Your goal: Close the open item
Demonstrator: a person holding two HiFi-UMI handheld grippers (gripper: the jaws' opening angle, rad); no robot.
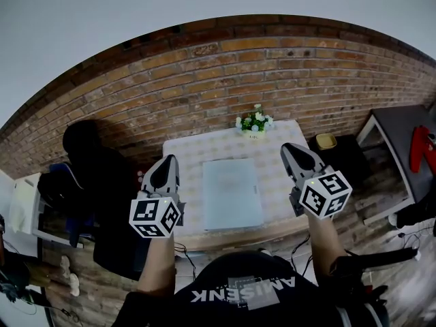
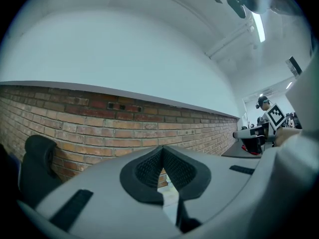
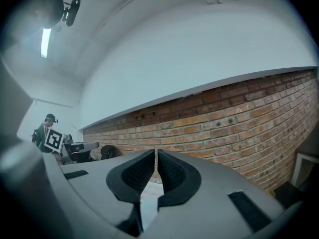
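Observation:
A silver laptop (image 1: 232,193) lies flat with its lid down on the small table (image 1: 187,152), which has a pale patterned cloth. My left gripper (image 1: 165,161) hovers over the table's left edge, beside the laptop and apart from it. My right gripper (image 1: 291,148) is held over the right edge, also clear of it. Both point up towards the brick wall. In the left gripper view the left gripper (image 2: 162,148) has its pads meeting at the tips, with nothing between them. In the right gripper view the right gripper (image 3: 155,152) shows only a hairline slit and holds nothing.
A small pot of white flowers (image 1: 254,122) stands at the table's far edge against the brick wall (image 1: 225,80). A black chair with bags (image 1: 88,162) is at the left. At the right a dark stool holds a yellow dish (image 1: 326,141), and a grey table (image 1: 402,125) carries something red.

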